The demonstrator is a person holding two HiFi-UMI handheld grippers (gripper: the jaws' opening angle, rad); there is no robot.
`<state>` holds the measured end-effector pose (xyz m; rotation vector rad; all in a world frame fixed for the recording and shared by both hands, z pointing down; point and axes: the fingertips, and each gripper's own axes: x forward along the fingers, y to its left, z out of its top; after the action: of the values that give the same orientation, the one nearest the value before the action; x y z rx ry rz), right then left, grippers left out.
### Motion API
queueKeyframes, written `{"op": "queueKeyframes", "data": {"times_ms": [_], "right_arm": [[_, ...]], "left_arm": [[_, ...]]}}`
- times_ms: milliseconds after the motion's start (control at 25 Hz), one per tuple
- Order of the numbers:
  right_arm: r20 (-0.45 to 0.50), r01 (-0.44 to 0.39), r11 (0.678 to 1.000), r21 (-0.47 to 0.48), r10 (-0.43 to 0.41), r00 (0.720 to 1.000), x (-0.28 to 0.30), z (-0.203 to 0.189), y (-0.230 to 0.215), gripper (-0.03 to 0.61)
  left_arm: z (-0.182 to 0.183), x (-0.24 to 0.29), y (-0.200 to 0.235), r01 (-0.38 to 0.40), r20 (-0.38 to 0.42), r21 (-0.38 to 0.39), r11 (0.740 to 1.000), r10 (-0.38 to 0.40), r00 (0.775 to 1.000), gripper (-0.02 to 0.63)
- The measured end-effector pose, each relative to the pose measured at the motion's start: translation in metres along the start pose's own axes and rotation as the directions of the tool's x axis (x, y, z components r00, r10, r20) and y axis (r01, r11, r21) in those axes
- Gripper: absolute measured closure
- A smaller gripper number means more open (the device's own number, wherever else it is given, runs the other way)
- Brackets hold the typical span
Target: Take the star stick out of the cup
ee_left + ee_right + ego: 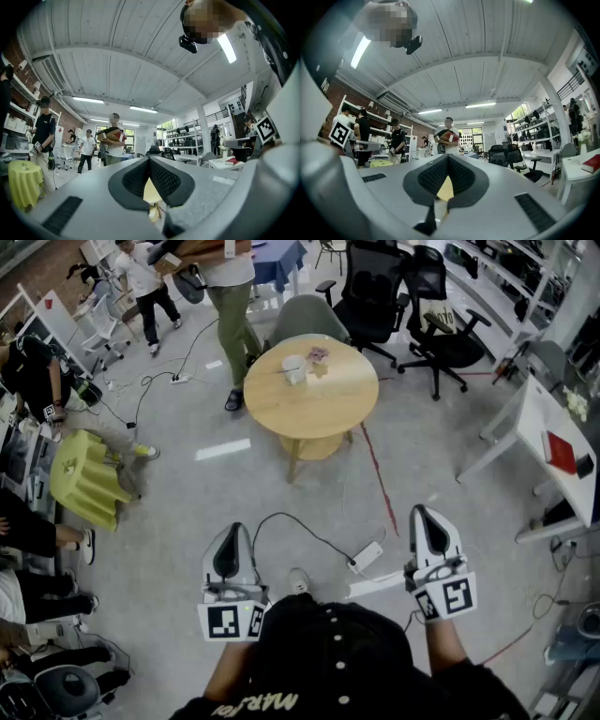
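A round wooden table (pixel 314 404) stands a few steps ahead of me. On its far side sits a white cup (pixel 294 369) with a thin stick in it, and a small purplish star shape (pixel 319 355) shows just beside it. My left gripper (pixel 233 532) and right gripper (pixel 421 514) are held level over the floor, far short of the table. On both, the dark ribbed pads meet at the tips with nothing between them. A yellow sliver of the table shows through the gap behind the pads in the left gripper view (pixel 150 194) and in the right gripper view (pixel 446 190).
A person in green trousers (pixel 232 306) carrying a box stands at the table's far left. A grey chair (pixel 305 320) and black office chairs (pixel 441 329) stand behind it. A power strip and cable (pixel 366 557) lie on the floor between me and the table. A yellow-green covered stool (pixel 84 479) is left, a white desk (pixel 548 442) right.
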<state>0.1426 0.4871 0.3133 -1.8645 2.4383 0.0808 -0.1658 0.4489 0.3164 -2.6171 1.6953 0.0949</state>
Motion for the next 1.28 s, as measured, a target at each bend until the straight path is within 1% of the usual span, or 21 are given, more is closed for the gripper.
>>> {"op": "queueKeyframes", "data": {"times_ms": [480,680,760,840,920,1000,1040,1080,1120,1160,1280], "right_arm": [[-0.02,-0.013,0.999,-0.035,0.013,1.0,0.01,-0.008,0.011,0.578],[-0.027,-0.031,0.998,-0.049,0.03,0.999,0.009,-0.01,0.015,0.578],[-0.001,-0.054,0.998,-0.04,0.054,0.999,0.008,-0.006,0.017,0.577],[0.025,-0.069,0.998,-0.008,0.069,0.997,0.011,-0.001,0.02,0.575],[0.039,-0.064,0.998,0.002,0.064,0.997,0.017,0.0,0.019,0.575],[0.027,-0.054,0.999,-0.006,0.054,0.998,0.023,-0.004,0.019,0.574],[0.016,-0.052,0.999,-0.011,0.052,0.999,0.028,-0.006,0.02,0.55],[0.006,-0.052,0.999,-0.011,0.052,0.999,0.033,-0.008,0.022,0.51],[0.002,-0.052,0.999,-0.006,0.052,0.999,0.039,-0.009,0.024,0.426],[0.006,-0.049,0.999,-0.001,0.049,0.999,0.045,-0.008,0.026,0.383],[-0.006,-0.041,0.999,-0.005,0.041,0.999,0.062,-0.012,0.032,0.345]], "left_arm": [[-0.006,0.0,0.008,-0.001,0.0,0.001,1.0,0.001,1.0,0.617],[-0.005,-0.001,0.007,0.001,-0.004,0.004,1.0,-0.001,1.0,0.617],[-0.005,0.0,0.007,-0.002,-0.003,0.004,1.0,0.002,1.0,0.617],[-0.005,0.002,0.008,-0.005,-0.004,0.006,1.0,0.005,1.0,0.617],[-0.005,0.006,0.011,-0.006,-0.007,0.008,1.0,0.006,1.0,0.617],[-0.006,0.009,0.017,-0.008,-0.009,0.009,1.0,0.009,1.0,0.617],[-0.006,0.01,0.021,-0.009,-0.008,0.009,1.0,0.009,1.0,0.617],[-0.006,0.011,0.025,-0.009,-0.008,0.009,1.0,0.009,1.0,0.617],[-0.005,0.013,0.03,-0.009,-0.007,0.008,1.0,0.009,1.0,0.617],[-0.005,0.016,0.034,-0.008,-0.007,0.008,1.0,0.008,1.0,0.617],[-0.005,0.024,0.048,-0.004,-0.003,0.005,1.0,0.004,1.0,0.617]]}}
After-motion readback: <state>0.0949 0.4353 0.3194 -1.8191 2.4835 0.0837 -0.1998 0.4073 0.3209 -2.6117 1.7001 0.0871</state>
